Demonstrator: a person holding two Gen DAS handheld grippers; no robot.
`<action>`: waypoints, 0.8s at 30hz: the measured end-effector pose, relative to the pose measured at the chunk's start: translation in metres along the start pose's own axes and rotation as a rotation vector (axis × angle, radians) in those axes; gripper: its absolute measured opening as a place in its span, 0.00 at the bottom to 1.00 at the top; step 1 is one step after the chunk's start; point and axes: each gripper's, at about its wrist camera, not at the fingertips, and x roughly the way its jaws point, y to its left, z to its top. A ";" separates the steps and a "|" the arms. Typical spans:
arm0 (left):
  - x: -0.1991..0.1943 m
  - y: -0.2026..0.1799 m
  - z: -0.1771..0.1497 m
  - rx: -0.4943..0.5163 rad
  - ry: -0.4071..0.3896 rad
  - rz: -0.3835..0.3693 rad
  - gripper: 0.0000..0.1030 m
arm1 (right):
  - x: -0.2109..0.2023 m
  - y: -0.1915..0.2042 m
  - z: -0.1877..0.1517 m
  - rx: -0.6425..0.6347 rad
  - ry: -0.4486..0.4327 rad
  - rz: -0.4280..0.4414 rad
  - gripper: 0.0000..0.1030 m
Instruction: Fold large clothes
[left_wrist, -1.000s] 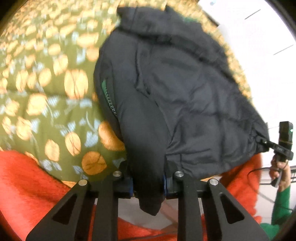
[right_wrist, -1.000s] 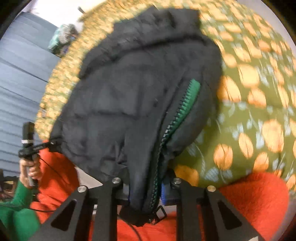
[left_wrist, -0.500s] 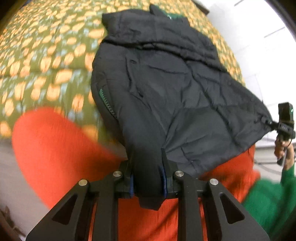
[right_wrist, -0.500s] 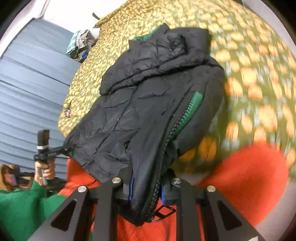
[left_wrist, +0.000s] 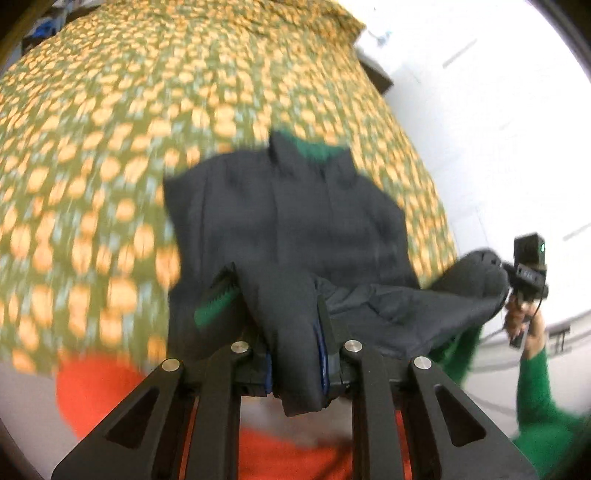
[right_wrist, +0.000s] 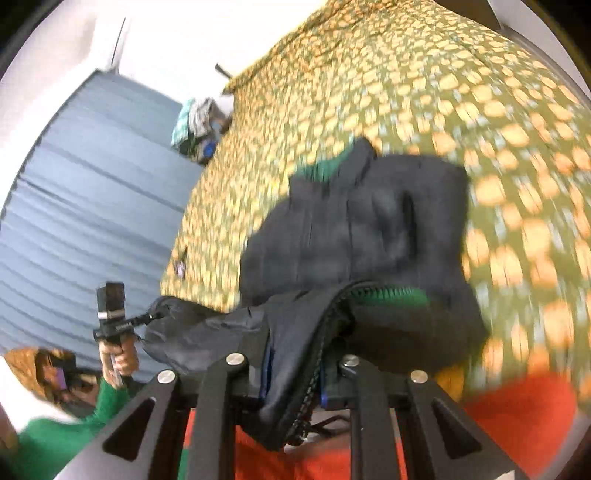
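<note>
The bottom hem of the black padded jacket with green lining (left_wrist: 288, 236) is pinched at both corners, and a lengthwise fold toward the collar looks to be under way. The left gripper (left_wrist: 297, 354) is clamped on one hem corner, dark fabric bunched between its jaws and hanging out below them. The right gripper (right_wrist: 291, 363) is clamped on the other corner, with the zipper edge (right_wrist: 314, 365) running straight through the grip. The upper half of the jacket is spread on the olive bedspread with orange blossoms (left_wrist: 92, 147), collar farthest away, green lining showing at the neck.

To do this step well, both corners are best carried forward together, level, and kept taut so no slack sags between them. The hem should be laid squarely over the shoulders, edges matched, before either grip is released. A lopsided landing is the likely fault; the padding is bulky and slippery, so some spring-back is to be expected.

Relative to each claw, the held hem sits right at the fingertips, while the jacket body stretches away ahead. Heavy motion blur is noted in both views.
</note>
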 end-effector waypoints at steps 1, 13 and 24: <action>0.013 0.001 0.017 -0.007 -0.016 0.013 0.16 | 0.010 -0.006 0.015 0.008 -0.021 0.000 0.18; 0.109 0.037 0.080 -0.108 0.021 0.040 0.55 | 0.096 -0.130 0.075 0.406 -0.129 0.090 0.57; 0.117 0.052 0.088 0.031 0.012 0.177 0.95 | 0.078 -0.075 0.102 -0.066 -0.100 -0.265 0.94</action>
